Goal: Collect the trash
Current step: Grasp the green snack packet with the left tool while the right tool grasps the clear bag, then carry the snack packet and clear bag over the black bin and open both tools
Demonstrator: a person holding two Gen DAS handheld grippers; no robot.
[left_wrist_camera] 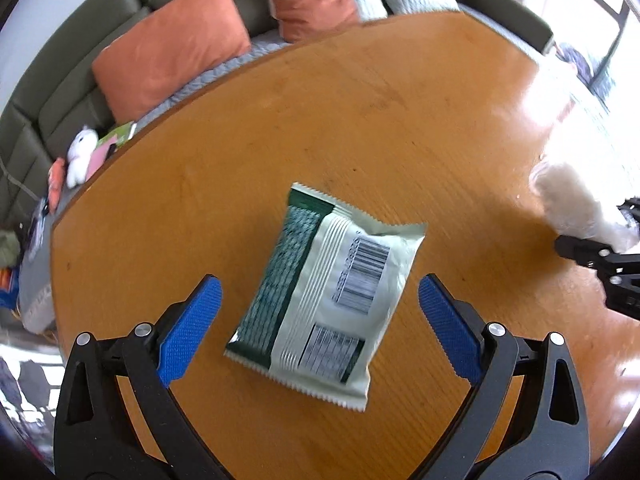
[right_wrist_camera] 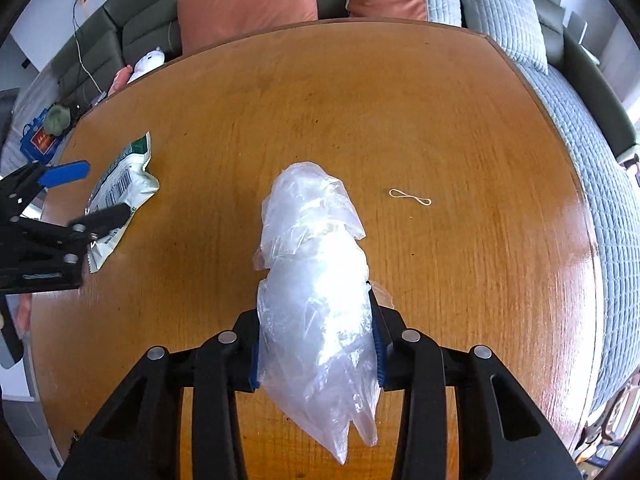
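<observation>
A white and green snack packet (left_wrist_camera: 324, 292) lies flat on the round wooden table (left_wrist_camera: 380, 112), barcode side up. My left gripper (left_wrist_camera: 320, 284) hovers over it, open, one blue pad (left_wrist_camera: 192, 328) on each side and neither touching it. The right wrist view shows that gripper (right_wrist_camera: 106, 190) at the far left over the same packet (right_wrist_camera: 120, 184). My right gripper (right_wrist_camera: 316, 320) is shut on a crumpled clear plastic bag (right_wrist_camera: 316, 264), which hides the pads and rests on the table (right_wrist_camera: 400, 100). From the left wrist view the bag (left_wrist_camera: 572, 204) appears at the right edge.
A thin rubber band (right_wrist_camera: 410, 198) lies on the wood to the right of the bag. Behind the table runs a dark sofa with orange cushions (right_wrist_camera: 248, 12), a grey quilted cover (right_wrist_camera: 580, 128) and a white plush toy (left_wrist_camera: 82, 154). Bright glare covers the right table edge.
</observation>
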